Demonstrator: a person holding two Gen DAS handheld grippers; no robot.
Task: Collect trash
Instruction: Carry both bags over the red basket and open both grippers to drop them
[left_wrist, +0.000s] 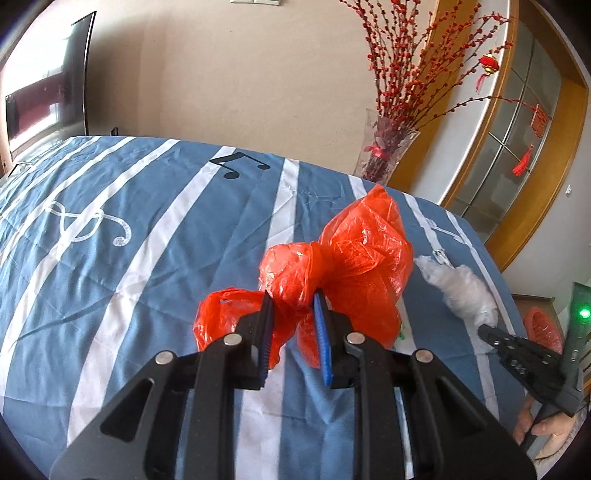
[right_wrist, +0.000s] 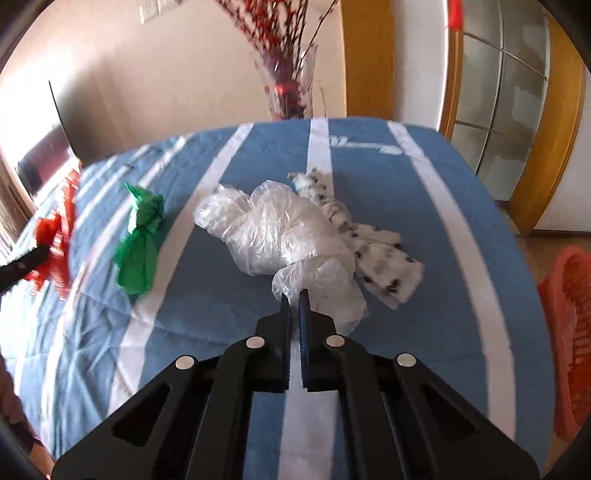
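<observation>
From the left wrist view, the left gripper (left_wrist: 293, 299) is seen low over the blue-and-white striped bedcover (left_wrist: 129, 258), and the red plastic bag (left_wrist: 332, 273) is caught right between its 2 fingers. The bag's twisted neck is pinched by the blue pads, narrowly set. 1 lobe of the bag is spread past the fingertips toward the far side, and another is bunched to the left of the left finger, low against the cover. Off to the right, the clear plastic bag (left_wrist: 461, 288) is seen on the cover, with the tip of the right gripper (left_wrist: 487, 330) touching its near end; a hand (left_wrist: 543, 432) is glimpsed on the handle below. A glass vase (left_wrist: 384, 147) with red branches is noted beyond the far edge of the cover.

Over to the right wrist view: the right gripper (right_wrist: 294, 295) is shown with its 2 fingers drawn nearly together, and a fold of the clear plastic bag (right_wrist: 280, 232) is nipped at the very tips. The bulk of that bag is laid just ahead of the fingertips, on a white stripe. A spotted white wrapper (right_wrist: 373, 251) is tucked against its right side. A green bag (right_wrist: 140, 240) is seen well to the left, and at the blurred left edge the red plastic bag (right_wrist: 51, 251) is made out. An orange basket (right_wrist: 569, 332) is placed beside the cover at the right.
</observation>
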